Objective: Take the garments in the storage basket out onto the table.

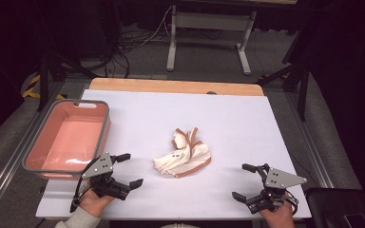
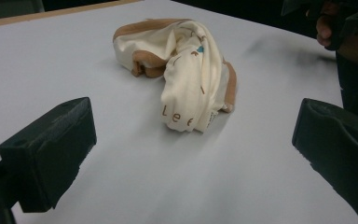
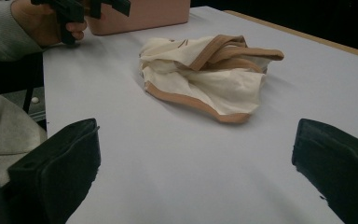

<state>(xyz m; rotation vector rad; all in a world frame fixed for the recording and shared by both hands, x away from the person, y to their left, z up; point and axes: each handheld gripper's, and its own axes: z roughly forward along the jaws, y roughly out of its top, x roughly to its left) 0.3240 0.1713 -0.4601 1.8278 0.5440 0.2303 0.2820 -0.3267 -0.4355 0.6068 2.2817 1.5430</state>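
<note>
A crumpled cream garment with tan trim lies in a heap near the middle of the white table top. The same garment has small brown letters on one fold; its tan edging faces the right gripper view. My left gripper rests near the front left edge, open, with nothing between its jaws, a short way left of the cloth. My right gripper rests near the front right edge, open too and empty, pointing toward the cloth.
A pink tub with a grey rim stands empty at the table's left side. A wooden strip runs along the far edge. Beyond it are a metal stand and cables on the floor. Dark curtains flank both sides.
</note>
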